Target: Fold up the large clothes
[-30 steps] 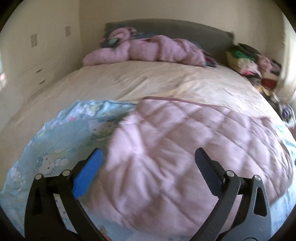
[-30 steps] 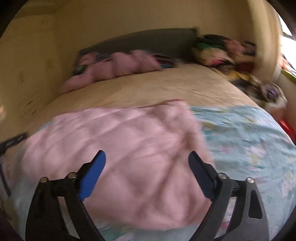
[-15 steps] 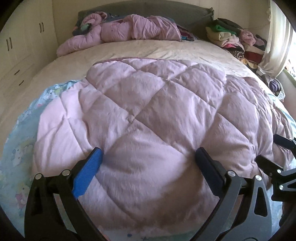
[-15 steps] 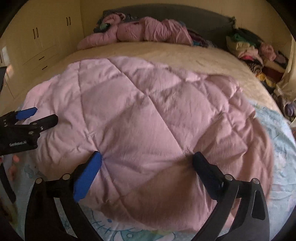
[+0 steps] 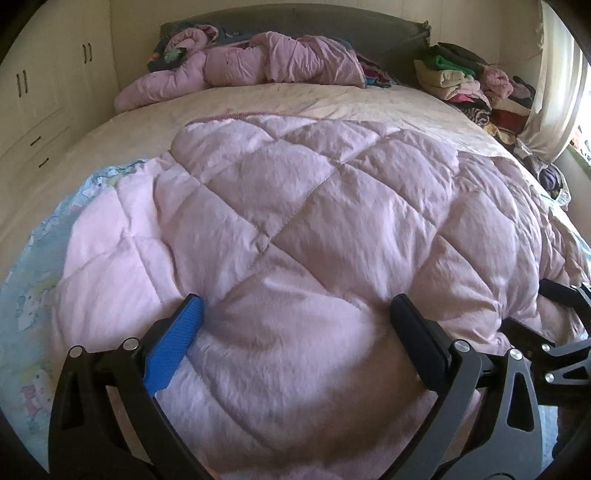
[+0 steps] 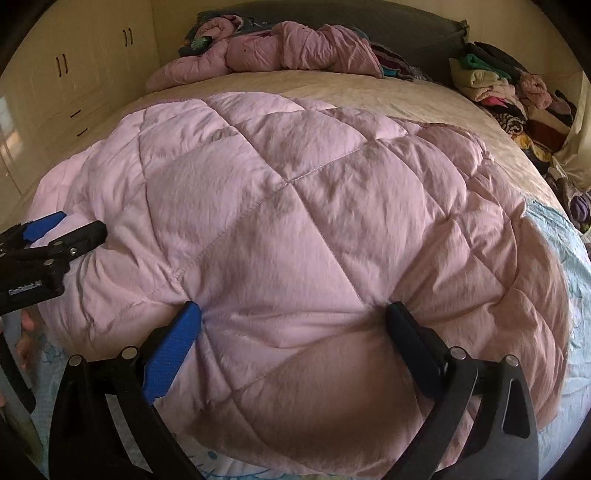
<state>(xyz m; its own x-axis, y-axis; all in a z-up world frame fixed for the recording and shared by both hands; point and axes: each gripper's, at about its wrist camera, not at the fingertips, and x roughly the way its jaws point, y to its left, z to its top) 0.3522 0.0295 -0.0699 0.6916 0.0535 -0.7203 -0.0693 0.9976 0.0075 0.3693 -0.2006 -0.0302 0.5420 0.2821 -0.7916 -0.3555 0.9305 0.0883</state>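
Observation:
A pink quilted comforter lies spread on the near half of the bed, pink side up. Its light-blue cartoon-print side shows along the left edge, and the blue side also shows at the right. My left gripper is open wide, both fingertips pressed into the near part of the quilt, which bulges between them. My right gripper is open just as wide, its tips dug into the quilt further right. The two grippers sit side by side: the right gripper and the left gripper each show in the other's view.
The bed has a cream cover beyond the quilt. A bundled pink quilt lies by the grey headboard. A heap of clothes is at the far right, and cream cabinets are at the left.
Over the second both grippers came down onto the pink quilt, and less of the blue side now shows. Since half a second ago they have hardly moved.

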